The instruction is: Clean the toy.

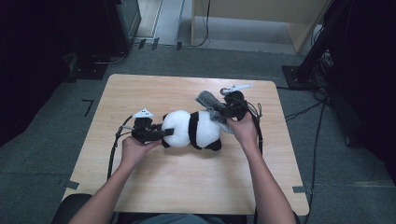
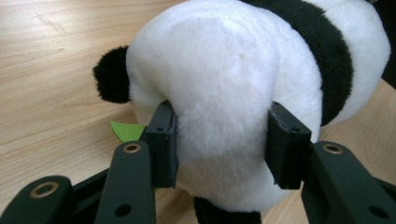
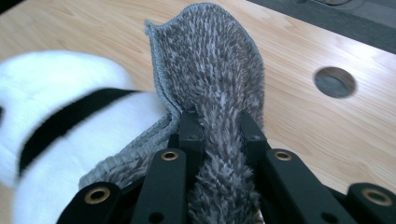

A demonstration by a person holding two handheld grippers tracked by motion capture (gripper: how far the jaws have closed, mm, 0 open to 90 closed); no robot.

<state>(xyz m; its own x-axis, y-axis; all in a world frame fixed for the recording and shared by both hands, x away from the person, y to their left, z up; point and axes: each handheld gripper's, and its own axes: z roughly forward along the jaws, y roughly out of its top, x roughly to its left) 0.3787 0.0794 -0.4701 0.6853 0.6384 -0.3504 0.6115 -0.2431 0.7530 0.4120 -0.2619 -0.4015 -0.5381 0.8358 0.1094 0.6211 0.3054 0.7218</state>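
A black-and-white plush panda [image 1: 192, 129] lies on its side in the middle of the wooden table [image 1: 154, 186]. My left gripper [image 1: 164, 133] is shut on the panda's white end; in the left gripper view its pads [image 2: 163, 140] squeeze the white fur [image 2: 219, 93] from both sides. My right gripper [image 1: 223, 111] is shut on a grey shaggy cloth [image 1: 210, 103] at the panda's other end. In the right gripper view the cloth [image 3: 210, 70] bunches between the jaws and drapes against the panda [image 3: 60, 116].
A round cable hole [image 3: 335, 82] sits in the tabletop beyond the cloth. A small green tag [image 2: 126, 130] pokes out under the panda. Black cables [image 1: 114, 144] trail from both grippers. Dark equipment and stands surround the table on grey carpet.
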